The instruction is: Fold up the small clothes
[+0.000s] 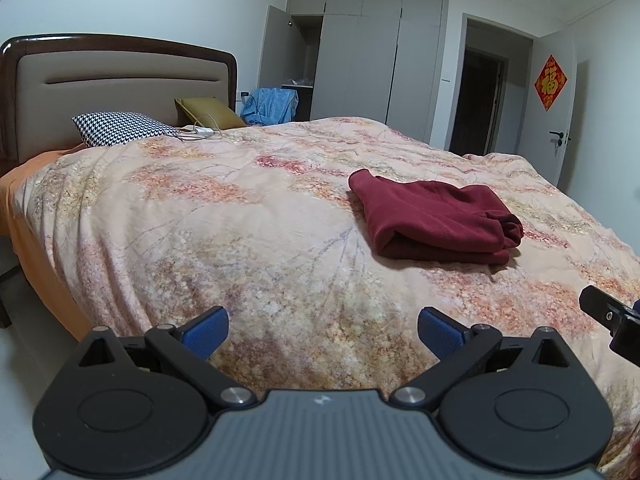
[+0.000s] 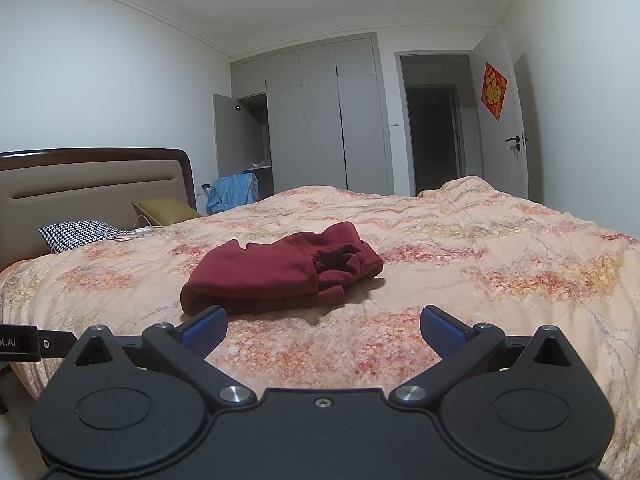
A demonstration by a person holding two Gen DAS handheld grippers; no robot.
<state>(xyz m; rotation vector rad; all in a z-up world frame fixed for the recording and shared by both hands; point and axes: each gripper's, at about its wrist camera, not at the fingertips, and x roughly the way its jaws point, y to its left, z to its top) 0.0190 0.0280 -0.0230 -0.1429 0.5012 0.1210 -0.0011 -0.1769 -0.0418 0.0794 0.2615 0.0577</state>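
1. Dark red garment (image 1: 432,216), one piece, lies folded in the middle of the bed (image 1: 240,208), on the flowered quilt; its lower layers are hidden under the top fold.
2. Two pillows lie at the head edge: one checked pillow (image 1: 120,128), one olive pillow (image 1: 208,112) that is partly covered.
3. Left gripper (image 1: 323,332) and right gripper (image 2: 323,330) both hang over the near edge with jaws wide apart, holding nothing.

My left gripper (image 1: 323,333) is spread wide, blue-padded fingers (image 1: 206,330) far apart with nothing between them. My right gripper (image 2: 324,330) is spread equally wide and empty, level beside the left.
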